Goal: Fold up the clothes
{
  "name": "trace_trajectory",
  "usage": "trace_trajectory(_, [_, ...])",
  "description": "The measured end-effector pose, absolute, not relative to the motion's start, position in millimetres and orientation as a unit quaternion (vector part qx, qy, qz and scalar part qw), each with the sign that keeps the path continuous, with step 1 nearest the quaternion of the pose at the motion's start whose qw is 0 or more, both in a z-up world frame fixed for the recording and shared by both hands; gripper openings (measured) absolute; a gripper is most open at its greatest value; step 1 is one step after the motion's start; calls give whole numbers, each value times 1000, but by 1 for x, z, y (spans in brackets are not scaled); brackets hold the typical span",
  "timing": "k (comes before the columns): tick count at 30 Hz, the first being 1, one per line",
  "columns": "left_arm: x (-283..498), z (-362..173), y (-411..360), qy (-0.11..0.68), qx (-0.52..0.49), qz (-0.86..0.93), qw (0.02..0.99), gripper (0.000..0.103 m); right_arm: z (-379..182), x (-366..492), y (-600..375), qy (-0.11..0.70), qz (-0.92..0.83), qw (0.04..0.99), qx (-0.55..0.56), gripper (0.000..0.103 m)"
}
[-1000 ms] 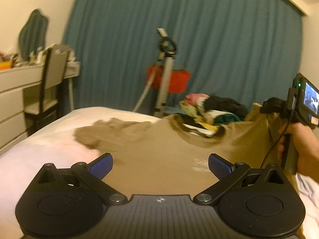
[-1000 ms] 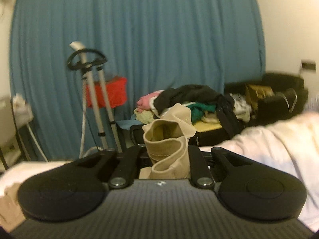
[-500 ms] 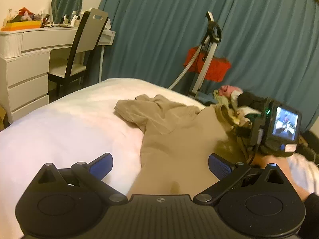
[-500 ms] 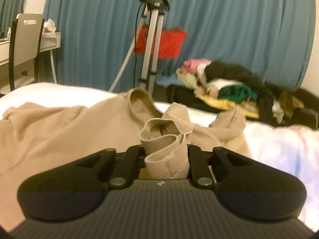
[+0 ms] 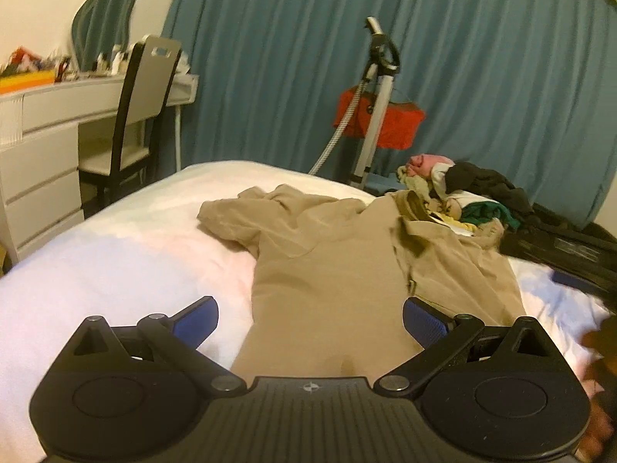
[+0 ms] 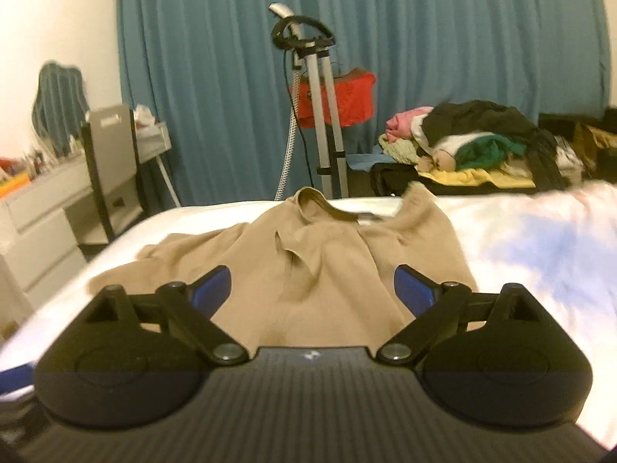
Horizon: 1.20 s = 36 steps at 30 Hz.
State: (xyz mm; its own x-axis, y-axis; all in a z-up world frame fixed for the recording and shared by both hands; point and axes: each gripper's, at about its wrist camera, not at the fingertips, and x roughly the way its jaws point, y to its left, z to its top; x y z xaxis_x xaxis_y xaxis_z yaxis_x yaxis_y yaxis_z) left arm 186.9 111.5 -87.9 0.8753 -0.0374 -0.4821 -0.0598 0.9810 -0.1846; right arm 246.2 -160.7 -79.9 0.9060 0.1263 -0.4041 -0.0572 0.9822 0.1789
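Note:
A beige T-shirt [image 5: 327, 270] lies spread on the white bed [image 5: 115, 262], collar toward the far edge, its left sleeve rumpled and its right side folded over the body. In the right wrist view the same T-shirt [image 6: 316, 266] shows its collar at the far edge. My left gripper [image 5: 310, 322] hovers open over the shirt's lower part, nothing between its blue pads. My right gripper [image 6: 312, 289] is also open above the shirt, holding nothing.
A pile of mixed clothes [image 6: 470, 142] sits beyond the bed's far right. A garment steamer stand [image 6: 320, 115] with a red bag stands before the blue curtain. A white desk [image 5: 46, 146] and chair [image 5: 142, 115] are at left. A hand [image 5: 601, 386] shows at the right edge.
My right gripper was shut on a bunch of the shirt's fabric; it has let go and now stands open. The shirt's right side now lies on the bed. The left gripper stayed open.

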Motion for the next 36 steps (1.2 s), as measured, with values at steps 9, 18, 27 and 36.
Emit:
trace_trajectory(9, [152, -74, 102, 254, -84, -18, 963, 103, -66, 94, -207, 214, 48, 967, 127, 93])
trace_trajectory(18, [105, -63, 51, 290, -57, -78, 952, 103, -53, 28, -272, 183, 9, 968, 174, 93])
trace_trajectory(27, [71, -72, -41, 351, -17, -157, 923, 94, -53, -2, -342, 155, -63, 962, 215, 93])
trace_trajectory(36, [37, -92, -141, 424, -23, -272, 863, 73, -70, -14, -392, 133, -132, 949, 254, 93])
